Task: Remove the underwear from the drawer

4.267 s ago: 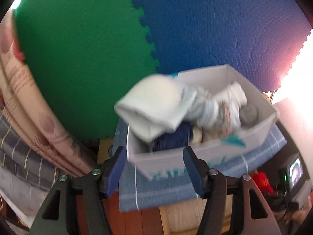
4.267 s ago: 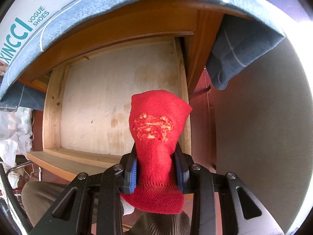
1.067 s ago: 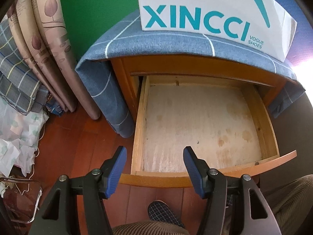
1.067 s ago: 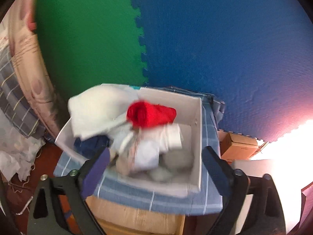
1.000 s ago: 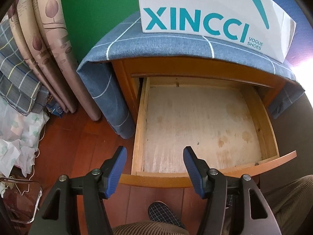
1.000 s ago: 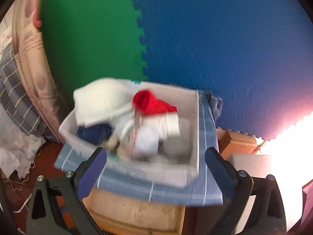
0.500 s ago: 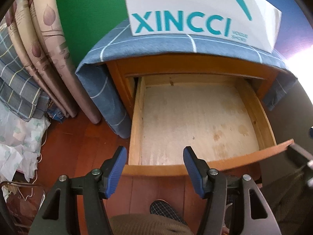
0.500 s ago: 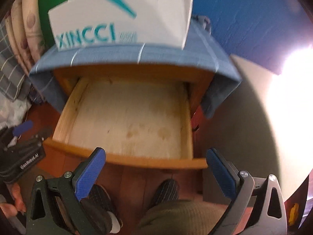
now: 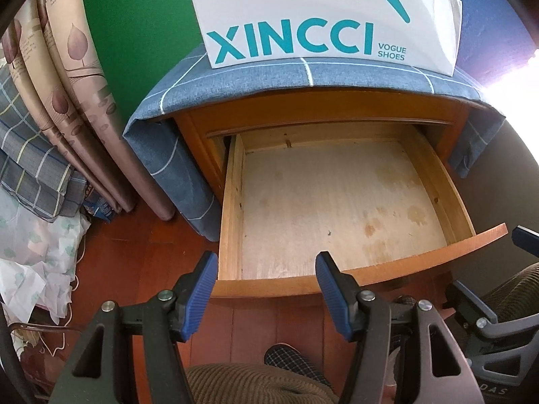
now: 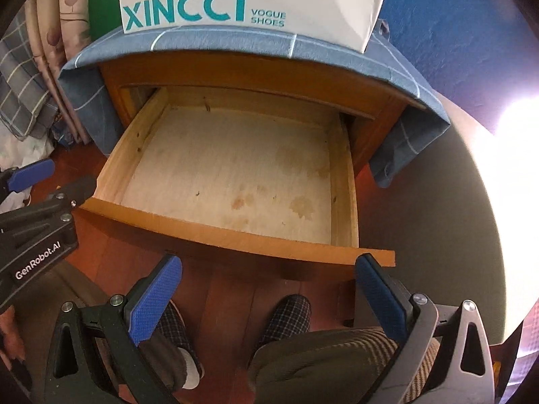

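1. Underwear: none visible in either view. The drawer [image 9: 337, 208] is pulled out of the wooden nightstand [image 9: 202, 141] and only its bare, stained plywood floor shows; where the underwear is I cannot tell, the box contents are out of sight.
2. Left gripper [image 9: 264, 277]: jaws apart, nothing between them, hovering just in front of the drawer's front board, over its left half.
3. Right gripper [image 10: 269, 282]: jaws spread wider, nothing held, in front of the drawer's front board toward its right end.
4. Left wrist view only: patterned curtain [image 9: 67, 77], folded checked fabric [image 9: 30, 155] and crumpled white plastic [image 9: 33, 262] on the floor left of the nightstand; the right gripper's blue fingertip peeks in at the right edge.
5. Right wrist view only: the left gripper's black body with "GenRobot.AI" lettering at the left edge, both slippered feet [image 10: 289, 313], bright glare on the right, grey wall right of the nightstand.
6. Both views: white shoebox [image 9: 323, 17] marked XINCCI on the blue checked cloth [image 9: 256, 80] draped over the nightstand top.
7. Edges: drawer's curved front board overhangs past the right side wall; the cloth hangs down both nightstand sides.
8. Room: drawer interior open from above, with the nightstand top covering only the rear strip; wood floor [image 9: 141, 256] in front is crowded by knees and feet.
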Demonstrator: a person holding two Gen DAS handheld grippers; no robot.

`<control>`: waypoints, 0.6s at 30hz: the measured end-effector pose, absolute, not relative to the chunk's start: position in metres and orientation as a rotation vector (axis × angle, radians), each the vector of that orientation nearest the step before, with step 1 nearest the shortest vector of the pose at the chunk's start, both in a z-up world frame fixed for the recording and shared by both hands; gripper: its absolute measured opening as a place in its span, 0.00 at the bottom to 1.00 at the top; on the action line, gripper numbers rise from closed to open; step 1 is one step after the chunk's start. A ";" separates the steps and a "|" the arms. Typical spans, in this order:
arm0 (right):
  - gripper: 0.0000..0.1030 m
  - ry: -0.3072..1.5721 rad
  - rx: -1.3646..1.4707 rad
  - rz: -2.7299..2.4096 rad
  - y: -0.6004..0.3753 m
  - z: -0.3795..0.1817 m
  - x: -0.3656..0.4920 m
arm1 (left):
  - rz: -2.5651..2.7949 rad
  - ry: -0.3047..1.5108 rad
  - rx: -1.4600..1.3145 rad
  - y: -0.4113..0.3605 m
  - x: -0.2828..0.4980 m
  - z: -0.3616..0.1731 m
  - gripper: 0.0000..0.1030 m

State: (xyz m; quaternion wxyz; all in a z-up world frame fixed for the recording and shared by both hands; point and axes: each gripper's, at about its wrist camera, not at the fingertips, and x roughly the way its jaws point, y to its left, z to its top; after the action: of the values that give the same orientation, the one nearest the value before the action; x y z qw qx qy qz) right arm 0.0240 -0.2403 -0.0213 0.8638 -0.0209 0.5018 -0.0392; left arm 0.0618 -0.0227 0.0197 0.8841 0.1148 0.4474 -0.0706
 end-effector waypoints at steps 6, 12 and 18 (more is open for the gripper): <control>0.99 1.067 -0.038 -0.076 -0.240 -0.026 0.027 | -0.167 0.938 0.232 -0.024 0.062 0.018 0.60; 0.99 1.072 -0.042 -0.074 -0.239 -0.029 0.026 | -0.181 0.944 0.225 -0.024 0.062 0.017 0.60; 0.99 1.078 -0.030 -0.076 -0.241 -0.030 0.027 | -0.191 0.942 0.232 -0.026 0.060 0.018 0.60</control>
State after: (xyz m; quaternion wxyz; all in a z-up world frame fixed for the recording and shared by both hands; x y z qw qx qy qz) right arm 0.0269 -0.2406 -0.0297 0.8575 -0.0143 0.5129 -0.0361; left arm 0.0605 -0.0255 0.0181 0.8803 0.1113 0.4520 -0.0916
